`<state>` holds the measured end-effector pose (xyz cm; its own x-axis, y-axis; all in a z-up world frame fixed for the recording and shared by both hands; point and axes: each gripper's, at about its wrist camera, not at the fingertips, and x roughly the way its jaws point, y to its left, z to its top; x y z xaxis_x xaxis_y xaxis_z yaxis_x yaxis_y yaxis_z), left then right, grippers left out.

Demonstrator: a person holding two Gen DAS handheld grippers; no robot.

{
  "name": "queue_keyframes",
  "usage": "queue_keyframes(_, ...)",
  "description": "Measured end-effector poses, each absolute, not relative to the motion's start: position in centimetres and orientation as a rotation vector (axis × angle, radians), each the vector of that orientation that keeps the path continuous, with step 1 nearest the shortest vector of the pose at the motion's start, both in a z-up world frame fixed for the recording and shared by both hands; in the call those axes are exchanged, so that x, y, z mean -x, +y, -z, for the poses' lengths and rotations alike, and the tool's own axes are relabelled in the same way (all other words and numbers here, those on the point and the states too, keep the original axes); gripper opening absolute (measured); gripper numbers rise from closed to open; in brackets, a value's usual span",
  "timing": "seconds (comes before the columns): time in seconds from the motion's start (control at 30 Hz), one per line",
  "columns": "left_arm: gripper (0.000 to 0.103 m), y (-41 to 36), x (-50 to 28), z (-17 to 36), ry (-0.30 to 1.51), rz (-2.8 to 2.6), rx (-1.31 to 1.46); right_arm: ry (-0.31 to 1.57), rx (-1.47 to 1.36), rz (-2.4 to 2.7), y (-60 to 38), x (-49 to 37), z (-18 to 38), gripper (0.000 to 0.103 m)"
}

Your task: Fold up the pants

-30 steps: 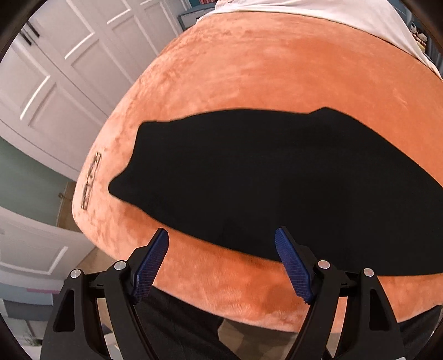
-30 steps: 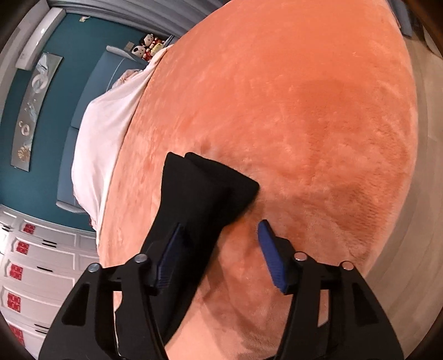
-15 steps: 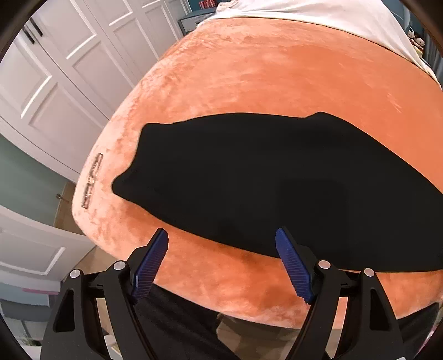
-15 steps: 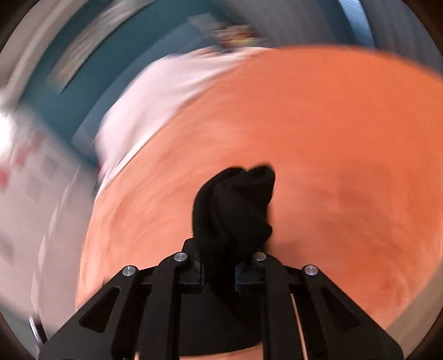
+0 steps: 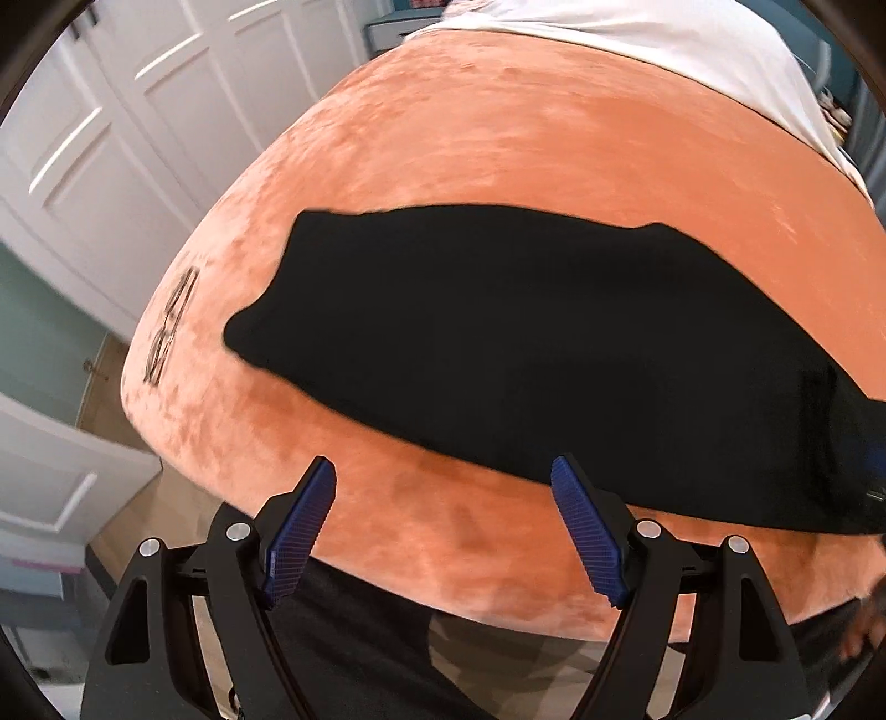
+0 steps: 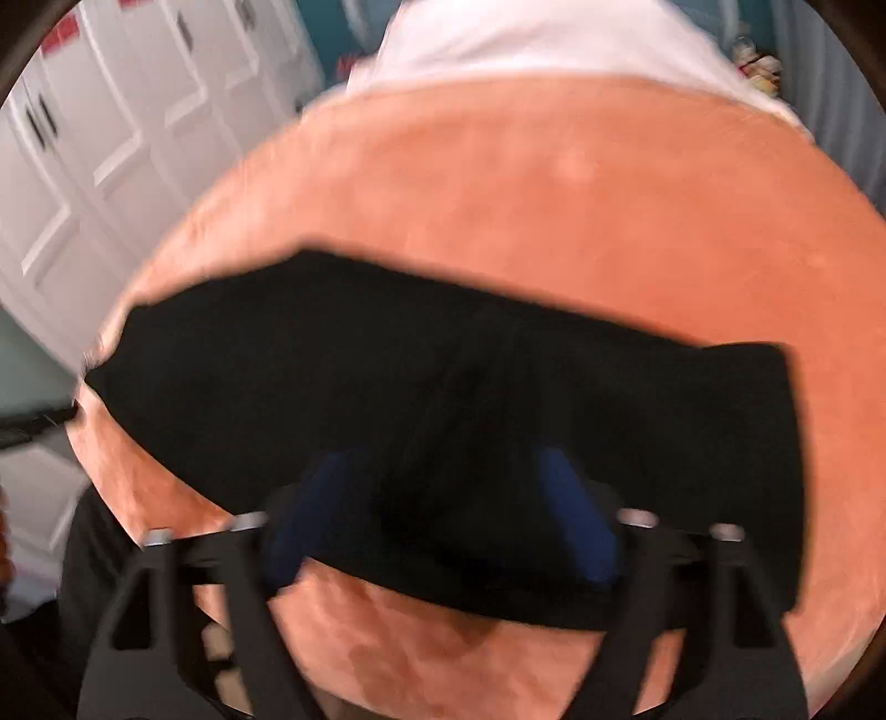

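At the far left of both views stand white panelled cupboard doors (image 5: 111, 138), their raised mouldings catching the light, with a strip of pale green wall (image 5: 39, 327) and wood-toned floor (image 5: 111, 399) below them in the left wrist view. Next comes the orange blanket (image 5: 526, 138), a plush, velvety cover with a mottled nap that spreads over the bed; a small stitched label (image 5: 171, 324) sits near its left corner. The black pants (image 5: 526, 343) lie flat across the middle of this blanket as a long, matte, featureless dark band, narrowing to a rounded tip at the left and widening toward the right edge of the left wrist view. In the right wrist view, which is blurred, the pants (image 6: 443, 399) stretch from a pointed left end to a squared-off right end. Beyond the blanket a white sheet (image 5: 637, 50) covers the head of the bed, and a sliver of teal wall shows at the upper right. The left gripper (image 5: 443, 526) hovers over the blanket's near edge, just short of the pants, its blue ribbed pads (image 5: 302, 531) spread wide with nothing between them. The right gripper (image 6: 443, 515) is above the pants' near edge, its blue pads likewise spread apart.
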<state>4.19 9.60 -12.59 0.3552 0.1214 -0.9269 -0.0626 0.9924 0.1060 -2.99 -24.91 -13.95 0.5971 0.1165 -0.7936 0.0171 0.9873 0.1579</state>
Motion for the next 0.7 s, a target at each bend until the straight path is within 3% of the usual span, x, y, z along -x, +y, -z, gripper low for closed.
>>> queue_keyframes(0.3, 0.078, 9.3, -4.2, 13.8, 1.232, -0.04, -0.014, 0.978, 0.11, -0.167, -21.7, 3.5, 15.2, 0.085)
queue_keyframes(0.37, 0.078, 9.5, -4.1, 13.9, 1.234, -0.039, -0.016, 1.03, 0.176, -0.179, -20.0, 1.9, 17.2, 0.072)
queue_keyframes(0.4, 0.078, 9.7, -4.1, 14.0, 1.237, -0.042, -0.015, 1.063, 0.182, -0.163, -19.8, 1.1, 18.2, 0.057)
queue_keyframes(0.5, 0.078, 10.9, -4.1, 14.2, 1.247, -0.057, 0.014, 1.086, 0.131, -0.114, -20.5, -0.5, 19.7, 0.047)
queue_keyframes(0.6, 0.078, 12.3, -4.1, 14.1, 1.237, -0.073, 0.03, 1.11, 0.029, -0.05, -21.5, -1.6, 18.7, 0.02)
queue_keyframes(0.7, 0.078, 13.3, -4.2, 14.3, 1.224, -0.098, 0.027, 1.068, -0.179, -0.037, -22.5, -2.3, 15.5, 0.018)
